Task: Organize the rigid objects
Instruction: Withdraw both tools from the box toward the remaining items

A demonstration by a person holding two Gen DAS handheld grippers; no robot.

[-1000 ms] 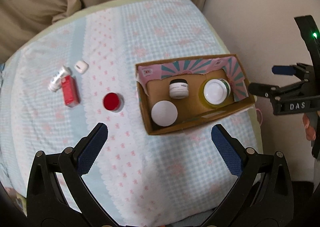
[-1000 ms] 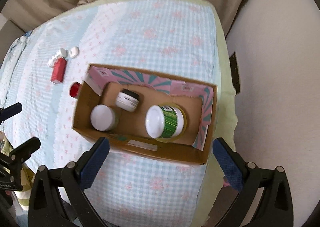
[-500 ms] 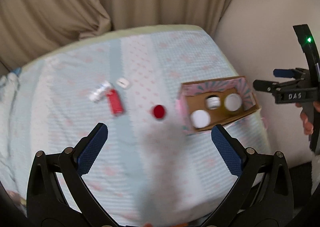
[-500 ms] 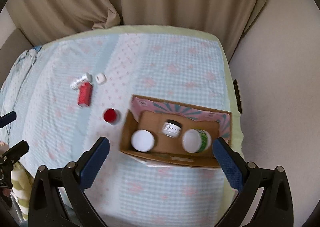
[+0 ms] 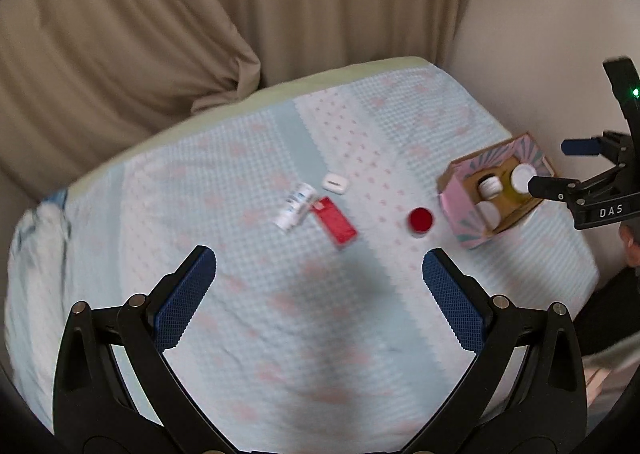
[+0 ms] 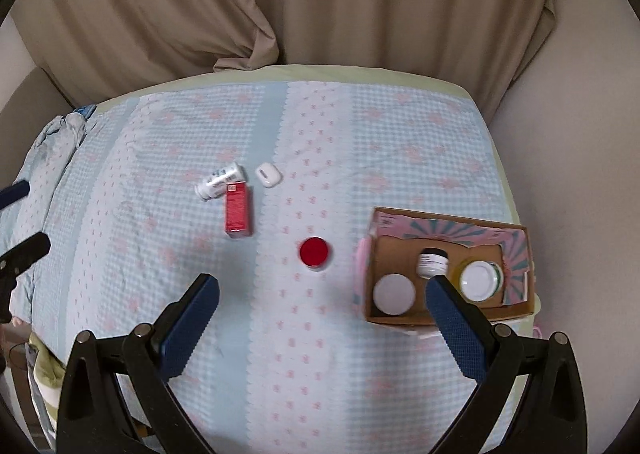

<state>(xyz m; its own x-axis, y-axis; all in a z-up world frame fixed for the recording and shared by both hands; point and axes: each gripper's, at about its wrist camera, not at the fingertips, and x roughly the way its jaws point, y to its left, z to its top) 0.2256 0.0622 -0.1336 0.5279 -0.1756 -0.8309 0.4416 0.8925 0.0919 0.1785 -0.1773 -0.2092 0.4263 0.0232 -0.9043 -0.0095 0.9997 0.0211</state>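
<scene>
Left wrist view: the left hand-held gripper [image 5: 319, 286] hangs high above the bed [image 5: 500, 278] with its jaws wide apart and nothing between them. The frame is somewhat blurred. Loose on the bedcover lie four items: one white bottle [image 5: 295, 206] on its side, one red carton [image 5: 335, 221] touching it, one small white case [image 5: 335, 184] just beyond, and one red-lidded jar [image 5: 420, 220] standing apart, near the box [image 5: 464, 214] at the bed's right edge. The right hand-held gripper [image 5: 554, 168] appears at the frame's right margin, beside the box, jaws apart and empty. Right wrist view: the same gripper's jaws stand wide apart, empty, above the bed's near half. The box holds three jars: one with a plain white lid [image 6: 394, 293], one small jar with a dark lid [image 6: 433, 262], tilted, and one green-banded jar [image 6: 479, 280] with a white lid. Judgement: three items are stowed, four remain, and the step in hand is the approach to the next loose item. The red-lidded jar is nearest the box and stands clear of the others, so it is the cleanest pick; descend squarely over it, straddle the lid, and close only when the fingers are well below the rim. Free floor in the box lies toward its left and far side; lower there to avoid knocking the tilted jar.
</scene>
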